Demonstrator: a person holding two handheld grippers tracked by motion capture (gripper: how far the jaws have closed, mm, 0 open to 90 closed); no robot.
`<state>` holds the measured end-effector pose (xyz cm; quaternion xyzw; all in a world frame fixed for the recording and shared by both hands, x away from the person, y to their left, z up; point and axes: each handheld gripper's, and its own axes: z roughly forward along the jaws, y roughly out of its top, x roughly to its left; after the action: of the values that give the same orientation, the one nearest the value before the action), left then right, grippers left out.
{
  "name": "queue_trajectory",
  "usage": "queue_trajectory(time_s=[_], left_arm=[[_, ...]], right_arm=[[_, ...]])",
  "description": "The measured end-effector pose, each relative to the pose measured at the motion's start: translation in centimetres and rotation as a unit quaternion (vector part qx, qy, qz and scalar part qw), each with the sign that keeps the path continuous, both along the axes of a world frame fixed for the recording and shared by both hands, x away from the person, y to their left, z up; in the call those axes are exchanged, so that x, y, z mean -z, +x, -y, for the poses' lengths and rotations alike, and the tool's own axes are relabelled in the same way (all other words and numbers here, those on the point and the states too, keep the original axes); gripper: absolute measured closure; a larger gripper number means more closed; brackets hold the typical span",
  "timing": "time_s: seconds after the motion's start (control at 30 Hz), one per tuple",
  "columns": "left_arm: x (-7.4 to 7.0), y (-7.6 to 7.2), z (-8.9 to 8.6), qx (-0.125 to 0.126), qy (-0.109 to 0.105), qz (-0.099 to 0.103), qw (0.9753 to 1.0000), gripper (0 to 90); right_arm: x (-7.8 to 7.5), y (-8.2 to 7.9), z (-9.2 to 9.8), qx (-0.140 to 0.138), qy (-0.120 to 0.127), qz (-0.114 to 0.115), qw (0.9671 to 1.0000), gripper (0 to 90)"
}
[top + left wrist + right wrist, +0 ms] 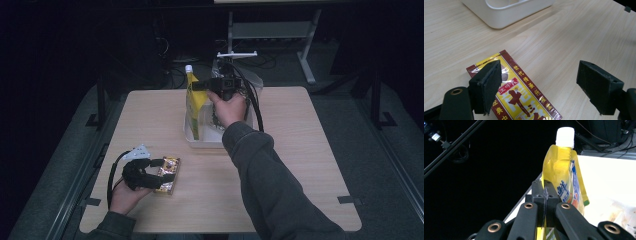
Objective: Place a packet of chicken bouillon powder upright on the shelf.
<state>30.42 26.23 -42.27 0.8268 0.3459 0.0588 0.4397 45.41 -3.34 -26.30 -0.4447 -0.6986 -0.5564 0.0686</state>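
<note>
Right claw (544, 195) clamped on yellow pouch (564, 177) above white tub (192, 134) | left claw (541, 87) apart over red-yellow packet (524, 97), near tub | left gripper view shows packet's print.

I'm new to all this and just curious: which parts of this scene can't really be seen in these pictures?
- Yellow pouch: its lower part is hidden behind the right gripper in the right gripper view.
- White bin: in the high view the hand and sleeve cover most of its inside; the left gripper view's top edge cuts it off.
- Red-and-yellow packet: the bottom edge and one jaw of the left gripper hide part of it.
- Room beyond the table: too dark.
</note>
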Motion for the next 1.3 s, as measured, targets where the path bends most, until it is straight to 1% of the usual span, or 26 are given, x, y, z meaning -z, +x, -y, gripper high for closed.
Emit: queue_trajectory(time_s=[0.2, 0.33, 0.47, 0.53, 0.6, 0.67, 0.87, 1.3], left_arm=[[0.0, 0.0, -0.1, -0.001, 0.0, -0.001, 1.0, 19.8], [0.1, 0.1, -0.1, -0.002, -0.001, -0.002, 1.0, 19.8], [0.1, 0.1, -0.2, -0.005, -0.002, -0.001, 1.0, 19.8], [0.1, 0.1, -0.3, -0.005, -0.002, -0.001, 1.0, 19.8], [0.2, 0.1, -0.4, -0.006, -0.003, -0.002, 1.0, 19.8], [0.2, 0.1, -0.5, -0.009, -0.004, -0.002, 1.0, 19.8], [0.2, 0.2, -0.6, -0.012, -0.007, -0.003, 0.9999, 19.8], [0.3, 0.2, -0.7, -0.012, -0.001, -0.003, 0.9999, 19.7]], right_arm=[[0.3, 0.4, -0.4, 0.016, -0.003, 0.004, 0.9999, 89.4], [0.5, 0.8, -0.9, 0.025, 0.003, 0.001, 0.9997, 89.4], [0.8, 1.0, -1.5, 0.032, -0.003, 0.003, 0.9995, 89.4], [1.0, 1.1, -1.6, 0.034, 0.0, 0.0, 0.9994, 89.4], [1.2, 1.2, -1.8, 0.039, -0.006, 0.002, 0.9992, 89.4], [1.4, 1.3, -1.9, 0.042, -0.005, 0.002, 0.9991, 89.4], [2.1, 1.6, -2.4, 0.047, -0.005, -0.001, 0.9989, 89.4], [3.5, 2.1, -2.9, 0.054, -0.007, -0.005, 0.9985, 89.4]])
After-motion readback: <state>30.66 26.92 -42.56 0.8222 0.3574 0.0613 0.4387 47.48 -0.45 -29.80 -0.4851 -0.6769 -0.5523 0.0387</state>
